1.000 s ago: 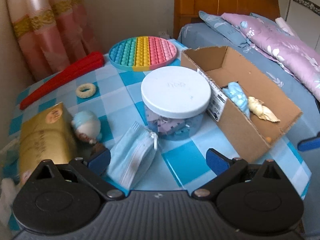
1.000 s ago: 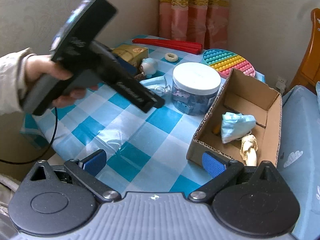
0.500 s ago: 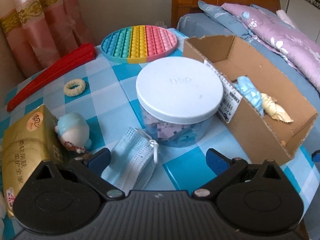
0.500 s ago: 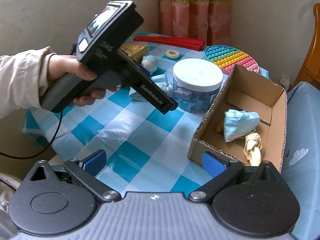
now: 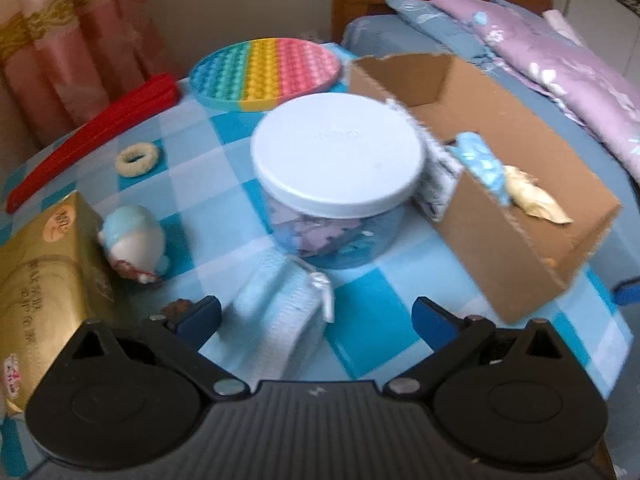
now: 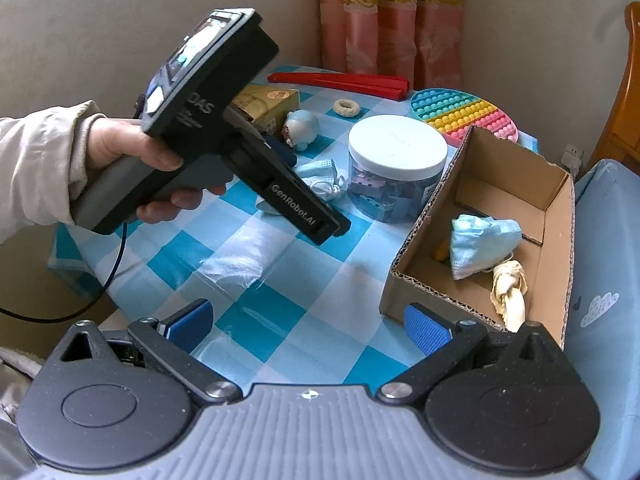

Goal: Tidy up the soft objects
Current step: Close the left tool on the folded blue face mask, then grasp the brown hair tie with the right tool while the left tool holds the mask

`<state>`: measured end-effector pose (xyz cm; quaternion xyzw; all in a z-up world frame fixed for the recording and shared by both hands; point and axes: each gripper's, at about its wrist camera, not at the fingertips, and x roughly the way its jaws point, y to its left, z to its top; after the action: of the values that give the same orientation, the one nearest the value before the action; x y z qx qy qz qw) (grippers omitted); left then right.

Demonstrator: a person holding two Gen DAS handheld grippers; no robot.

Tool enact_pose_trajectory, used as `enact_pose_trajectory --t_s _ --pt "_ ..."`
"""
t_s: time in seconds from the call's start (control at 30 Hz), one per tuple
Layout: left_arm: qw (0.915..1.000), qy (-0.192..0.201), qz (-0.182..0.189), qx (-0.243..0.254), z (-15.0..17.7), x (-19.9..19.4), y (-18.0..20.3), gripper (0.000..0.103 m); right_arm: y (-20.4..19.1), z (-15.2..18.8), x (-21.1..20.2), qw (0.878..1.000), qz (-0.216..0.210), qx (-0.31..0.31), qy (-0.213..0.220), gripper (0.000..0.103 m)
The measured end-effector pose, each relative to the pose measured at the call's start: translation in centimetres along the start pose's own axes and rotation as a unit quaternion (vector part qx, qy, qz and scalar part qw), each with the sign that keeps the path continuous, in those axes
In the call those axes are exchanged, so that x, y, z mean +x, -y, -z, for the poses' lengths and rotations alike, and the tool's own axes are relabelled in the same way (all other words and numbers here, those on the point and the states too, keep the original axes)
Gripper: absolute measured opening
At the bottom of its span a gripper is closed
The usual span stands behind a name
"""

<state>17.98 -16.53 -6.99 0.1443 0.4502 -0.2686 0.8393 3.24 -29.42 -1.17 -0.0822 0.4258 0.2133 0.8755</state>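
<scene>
A light blue face mask (image 5: 280,312) lies on the checked tablecloth, between the open fingers of my left gripper (image 5: 316,316); it also shows in the right wrist view (image 6: 320,176) under the left gripper's body (image 6: 224,148). A cardboard box (image 5: 516,248) on the right holds another blue mask (image 6: 480,240) and a cream knotted toy (image 6: 510,292). A small blue-and-white plush (image 5: 134,240) and a cream hair ring (image 5: 136,158) lie to the left. My right gripper (image 6: 308,326) is open and empty, above the table's near edge by the box (image 6: 560,208).
A clear jar with a white lid (image 5: 340,168) stands just behind the mask. A gold tissue pack (image 5: 44,280) is at the left, a red folded item (image 5: 88,136) and a rainbow pop pad (image 5: 266,72) at the back. A bed (image 5: 560,80) lies to the right.
My left gripper has come lower and closer to the face mask, which now lies between its open fingers. The right gripper has hardly moved.
</scene>
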Motion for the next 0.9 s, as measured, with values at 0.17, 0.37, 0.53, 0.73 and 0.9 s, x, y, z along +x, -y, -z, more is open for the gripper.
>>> enact_pose_trajectory --t_s 0.17,0.37,0.53,0.73,0.9 --pt "0.9997 -0.014 0.005 -0.022 0.5 0.4 -0.6 0.101 -0.1 0.1 -0.1 1.0 0.002 -0.004 0.0 0.103" --pt "0.9995 -0.02 0.019 -0.016 1.2 0.1 -0.1 0.098 0.1 0.0 0.2 1.0 0.0 0.001 -0.002 0.103" --pt "0.9987 -0.027 0.0 -0.043 1.7 0.4 -0.6 0.086 -0.2 -0.1 0.1 1.0 0.001 -0.005 -0.001 0.103" --pt "0.9996 -0.007 -0.007 -0.028 2.3 -0.5 -0.1 0.049 -0.3 -0.2 0.1 1.0 0.001 -0.003 -0.002 0.103" --pt "0.9995 0.006 -0.008 -0.029 2.9 -0.8 0.3 0.042 -0.7 -0.3 0.1 1.0 0.001 -0.008 -0.001 0.103"
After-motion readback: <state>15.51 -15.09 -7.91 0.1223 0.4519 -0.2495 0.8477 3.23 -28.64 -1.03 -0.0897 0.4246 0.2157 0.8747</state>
